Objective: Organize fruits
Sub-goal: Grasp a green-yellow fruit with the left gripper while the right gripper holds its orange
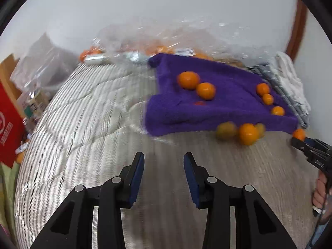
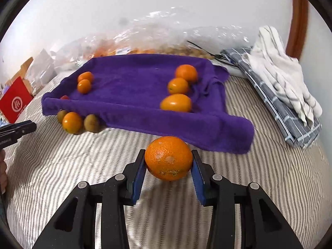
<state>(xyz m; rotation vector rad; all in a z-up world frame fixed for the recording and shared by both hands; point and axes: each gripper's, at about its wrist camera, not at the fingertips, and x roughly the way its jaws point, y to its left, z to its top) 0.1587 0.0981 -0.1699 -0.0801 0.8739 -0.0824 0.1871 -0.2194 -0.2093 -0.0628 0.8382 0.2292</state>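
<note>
The right claw (image 2: 168, 161) grips an orange (image 2: 168, 158) above the striped bed (image 2: 83, 166). Just beyond lies the purple towel (image 2: 134, 78), fruit along its sides. The left claw (image 1: 164, 164), parted and empty, hangs over bare bedding.

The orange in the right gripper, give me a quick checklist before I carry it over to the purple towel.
1. Right gripper pads against both sides of the orange: ok.
2. Orange lifted off the striped bedcover: cannot tell.
3. Bare patch on the purple towel: ok.
4. Left gripper holds nothing: ok.
5. Left gripper off to the side of the path: ok.
6. Three loose fruits outside the towel edge: not ok.
</note>
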